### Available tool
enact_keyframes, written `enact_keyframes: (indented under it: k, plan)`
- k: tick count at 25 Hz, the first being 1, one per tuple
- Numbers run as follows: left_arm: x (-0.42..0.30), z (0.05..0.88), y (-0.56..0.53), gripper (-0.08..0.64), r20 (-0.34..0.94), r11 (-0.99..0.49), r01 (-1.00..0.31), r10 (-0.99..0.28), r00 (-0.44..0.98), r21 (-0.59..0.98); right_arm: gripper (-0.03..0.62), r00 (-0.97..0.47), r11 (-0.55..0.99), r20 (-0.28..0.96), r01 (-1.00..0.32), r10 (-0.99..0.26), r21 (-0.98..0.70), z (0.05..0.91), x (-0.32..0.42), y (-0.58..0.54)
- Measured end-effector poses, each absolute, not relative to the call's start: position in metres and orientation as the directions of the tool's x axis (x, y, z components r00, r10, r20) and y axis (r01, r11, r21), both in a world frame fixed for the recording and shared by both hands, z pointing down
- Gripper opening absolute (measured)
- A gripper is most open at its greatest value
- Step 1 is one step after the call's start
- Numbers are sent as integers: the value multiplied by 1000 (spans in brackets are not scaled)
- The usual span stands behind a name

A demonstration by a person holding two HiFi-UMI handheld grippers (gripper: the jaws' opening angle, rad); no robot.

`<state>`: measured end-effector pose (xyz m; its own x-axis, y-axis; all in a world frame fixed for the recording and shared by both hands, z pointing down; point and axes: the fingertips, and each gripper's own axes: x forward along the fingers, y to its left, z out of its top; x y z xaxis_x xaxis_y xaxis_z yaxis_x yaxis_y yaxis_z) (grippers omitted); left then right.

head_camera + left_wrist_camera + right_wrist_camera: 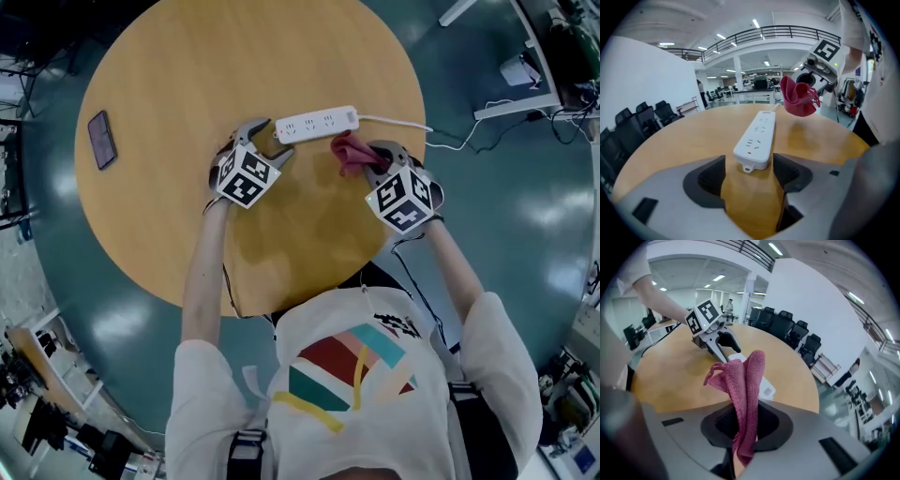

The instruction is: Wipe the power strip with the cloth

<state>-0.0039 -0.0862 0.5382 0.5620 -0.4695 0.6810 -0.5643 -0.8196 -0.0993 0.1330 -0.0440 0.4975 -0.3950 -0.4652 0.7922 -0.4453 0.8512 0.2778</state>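
A white power strip [317, 124] lies flat on the round wooden table [187, 75], its cable [412, 125] running off to the right. My left gripper [274, 141] is open at the strip's left end. In the left gripper view that end of the power strip [757, 138] sits between the jaw tips of the left gripper [749, 173], with a gap on each side. My right gripper [375, 157] is shut on a pink cloth [349, 152], held just in front of the strip's right half. The cloth [743, 380] hangs bunched from the right gripper [743, 425].
A dark phone [102, 139] lies near the table's left edge. The cable drops over the table's right edge to the teal floor [525, 216]. Office chairs [797, 336] stand beyond the table's far side.
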Motion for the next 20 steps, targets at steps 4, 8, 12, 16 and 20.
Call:
enact_keyframes:
  k: [4,8,12,16,20]
  plan:
    - [21,495,-81,362,583,-702,-712,-573,577,16,38,-492,904,767,-114,-412,412,459,120,-89]
    - [54,484,-60,215,615,-633,-771,-580,534,72,39,-560,811,793,333,-240,480,423,55,-115]
    - [41,496,-53,41,665,-600,-800,-602,442,-12,40,-489,591,859,652,-151,475,418,-28,-118]
    - [31,496,-80,41,662,-555,-831,-610,436,36,40,-367,324,928,873,-58,365,443,-81,-115]
    - [25,496,-100,41,664,-558,-830,-618,421,7,38,-222,62,975,973,16,220,475,-99,-92]
